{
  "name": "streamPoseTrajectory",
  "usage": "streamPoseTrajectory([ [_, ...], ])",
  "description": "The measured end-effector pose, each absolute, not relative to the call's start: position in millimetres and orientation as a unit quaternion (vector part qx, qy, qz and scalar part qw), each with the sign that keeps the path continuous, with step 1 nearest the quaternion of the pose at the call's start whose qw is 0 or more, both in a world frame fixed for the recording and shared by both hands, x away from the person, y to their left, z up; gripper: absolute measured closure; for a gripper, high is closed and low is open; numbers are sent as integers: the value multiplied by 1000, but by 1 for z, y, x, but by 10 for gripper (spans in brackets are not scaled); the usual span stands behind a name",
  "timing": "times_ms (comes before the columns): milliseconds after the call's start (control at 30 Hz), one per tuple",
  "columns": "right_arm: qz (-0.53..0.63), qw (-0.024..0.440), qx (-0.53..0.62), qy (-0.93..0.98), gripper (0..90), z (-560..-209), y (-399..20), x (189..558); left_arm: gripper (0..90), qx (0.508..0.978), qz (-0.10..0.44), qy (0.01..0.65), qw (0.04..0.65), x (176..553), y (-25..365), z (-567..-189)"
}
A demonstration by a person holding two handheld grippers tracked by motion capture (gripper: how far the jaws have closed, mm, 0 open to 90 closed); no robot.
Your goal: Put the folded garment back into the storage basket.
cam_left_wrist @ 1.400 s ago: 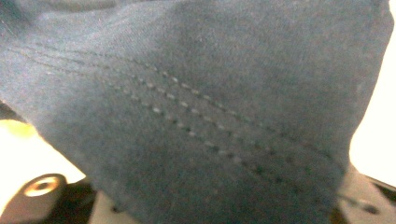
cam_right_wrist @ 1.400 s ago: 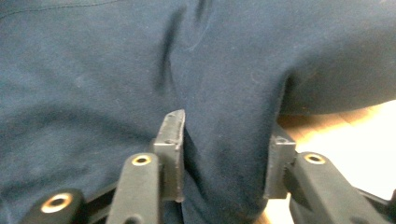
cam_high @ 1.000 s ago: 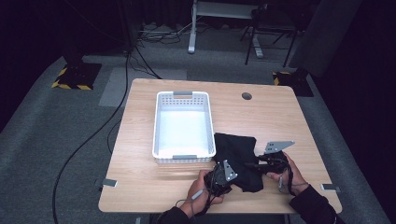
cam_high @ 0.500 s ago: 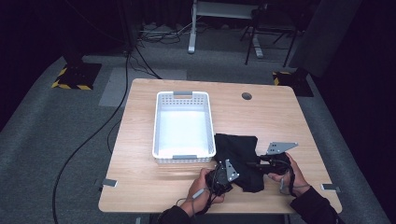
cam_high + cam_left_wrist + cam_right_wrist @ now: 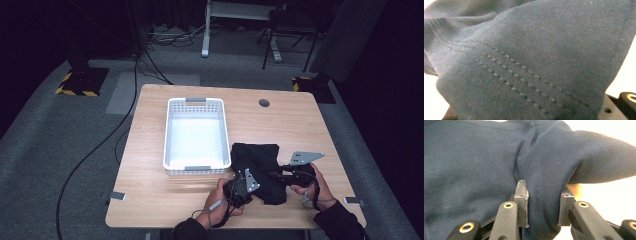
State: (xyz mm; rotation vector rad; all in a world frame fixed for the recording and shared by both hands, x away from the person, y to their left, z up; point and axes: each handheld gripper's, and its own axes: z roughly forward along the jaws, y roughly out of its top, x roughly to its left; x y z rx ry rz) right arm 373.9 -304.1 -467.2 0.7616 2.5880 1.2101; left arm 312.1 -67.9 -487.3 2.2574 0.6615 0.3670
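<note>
Your right hand-held gripper (image 5: 542, 211) is clamped on a fold of the dark garment (image 5: 257, 167), the cloth bunched thick between its two pads, and you can see that plainly in the right gripper view. Your left hand-held gripper (image 5: 239, 189) sits at the garment's near left edge in the high view; its own camera is pressed so close to the stitched hem (image 5: 524, 82) that the jaws are hidden by cloth, but it reads as closed on that edge too. The garment lies crumpled on the bench (image 5: 150, 200), just right of the white basket (image 5: 196, 102) and touching its near corner. You seem to be at the grasping step, both corners taken. Next you would likely lift both hands together, keeping tension even so neither fold slips, then carry it leftward over the basket's rim.
</note>
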Motion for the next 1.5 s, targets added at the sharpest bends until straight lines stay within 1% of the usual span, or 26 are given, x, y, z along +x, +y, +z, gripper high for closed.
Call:
streamPoseTrajectory([
  [567,418,124,269,859,685,-451,-316,373,698,881,155,243,375,322,-81,-467],
  [1000,428,153,273,848,685,-432,-325,372,697,879,172,231,380,328,-91,-447],
  [1500,434,184,269,840,685,-405,-325,377,693,869,200,228,390,336,-92,-420],
])
